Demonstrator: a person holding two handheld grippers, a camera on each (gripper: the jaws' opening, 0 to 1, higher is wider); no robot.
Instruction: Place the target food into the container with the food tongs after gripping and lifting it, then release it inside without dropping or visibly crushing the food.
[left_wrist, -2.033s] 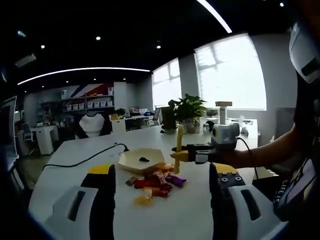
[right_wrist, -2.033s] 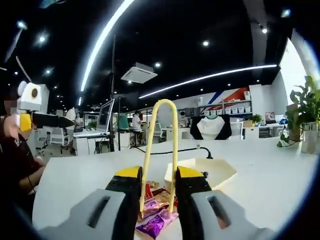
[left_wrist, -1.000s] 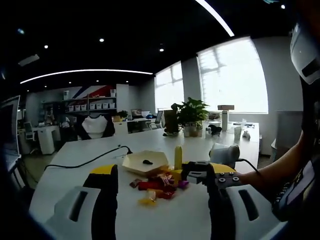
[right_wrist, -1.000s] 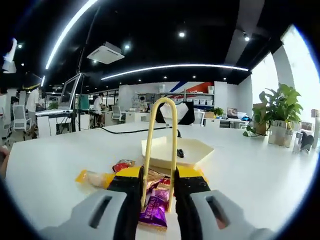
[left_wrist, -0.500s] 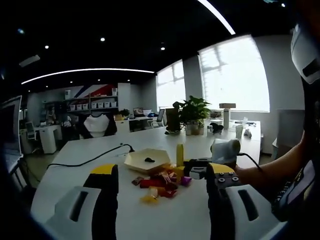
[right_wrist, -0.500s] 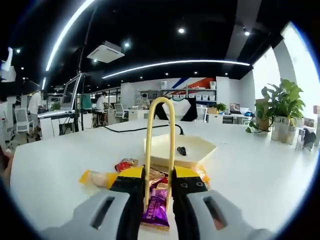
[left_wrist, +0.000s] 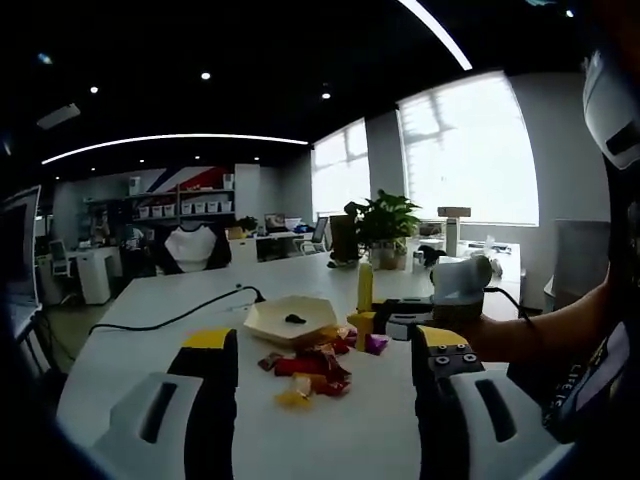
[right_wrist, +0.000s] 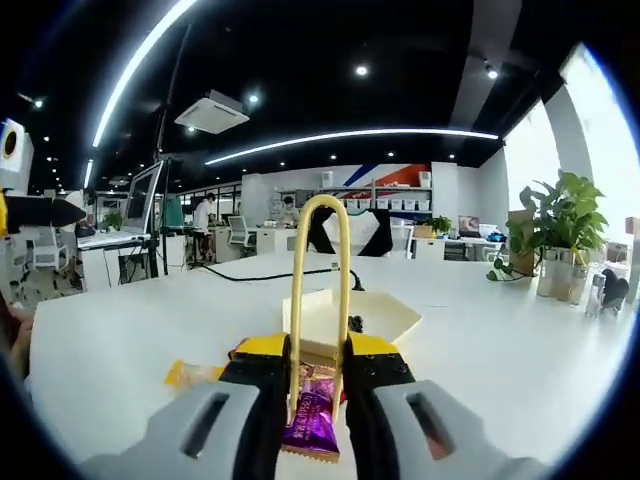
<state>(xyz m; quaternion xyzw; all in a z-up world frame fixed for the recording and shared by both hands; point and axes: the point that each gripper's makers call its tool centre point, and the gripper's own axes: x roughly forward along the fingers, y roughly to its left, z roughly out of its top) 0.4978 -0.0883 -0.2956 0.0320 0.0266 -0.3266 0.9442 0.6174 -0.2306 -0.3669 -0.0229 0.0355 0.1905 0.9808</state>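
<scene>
Low in the right gripper view, the right gripper (right_wrist: 315, 385) squeezes yellow tongs (right_wrist: 320, 290) pinching a purple candy (right_wrist: 312, 425); next, I think, lift it to the cream tray (right_wrist: 375, 315); the left gripper (left_wrist: 325, 400) is wide open, holding nothing.

Beyond my white bench (left_wrist: 330, 420), I see an open office under a dark ceiling (right_wrist: 330, 60) with strip lights (right_wrist: 350, 135), bright windows (left_wrist: 465, 150) (potted plant (left_wrist: 378, 220) alongside) and far shelves (left_wrist: 180, 210).

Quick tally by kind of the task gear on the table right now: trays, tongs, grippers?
Hexagonal tray: 1
Yellow food tongs: 1
Grippers: 2, the left gripper and the right gripper
Snack packets: a loose pile, too small to count; one is a purple packet
Total countable: 4
</scene>
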